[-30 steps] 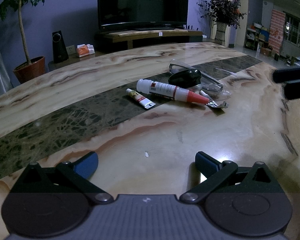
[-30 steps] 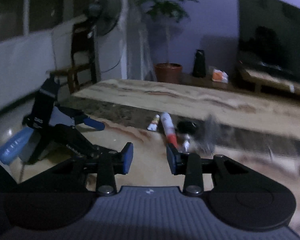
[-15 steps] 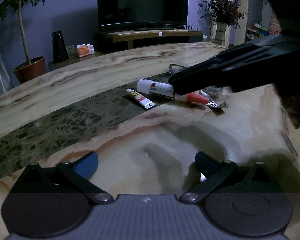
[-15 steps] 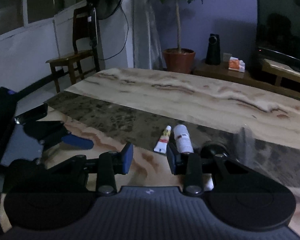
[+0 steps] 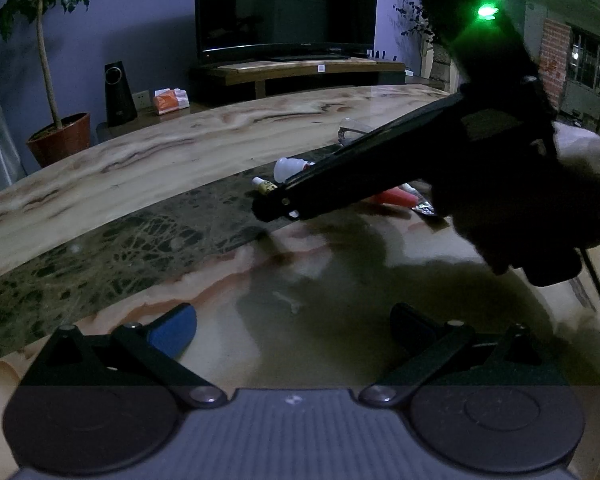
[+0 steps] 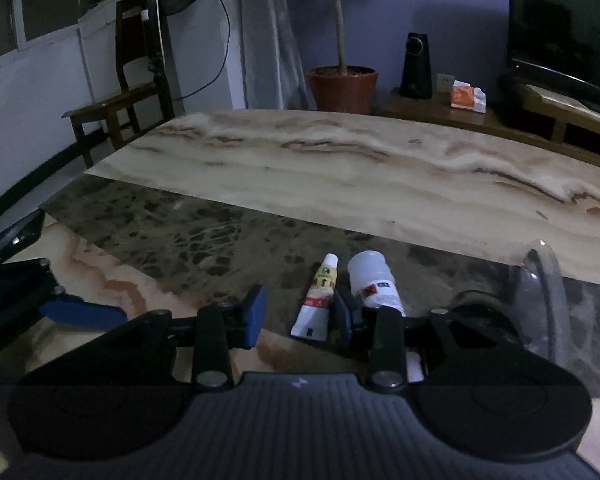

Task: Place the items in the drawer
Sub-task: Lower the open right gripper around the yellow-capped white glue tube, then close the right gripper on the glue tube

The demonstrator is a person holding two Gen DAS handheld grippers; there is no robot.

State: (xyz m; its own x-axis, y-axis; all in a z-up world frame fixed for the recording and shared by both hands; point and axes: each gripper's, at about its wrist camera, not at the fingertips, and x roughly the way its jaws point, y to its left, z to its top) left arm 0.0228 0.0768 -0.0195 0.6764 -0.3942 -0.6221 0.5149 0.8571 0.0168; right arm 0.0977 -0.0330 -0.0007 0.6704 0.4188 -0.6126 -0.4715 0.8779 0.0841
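A: Tongs?
B: My left gripper (image 5: 294, 320) gapes wide, low over bare table (image 6: 380, 168). My right gripper (image 6: 298, 312) is parted, empty, just short of the small tube (image 6: 320, 300).
A: Items?
B: Tube and bottle (image 6: 374, 280) lie side by side mid-table on the dark band; far edge well apart.

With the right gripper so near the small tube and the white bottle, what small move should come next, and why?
Probably ease the right gripper a little to its right and forward, so its open jaws straddle the small tube. The tube lies just right of the gap, close beside the white bottle.
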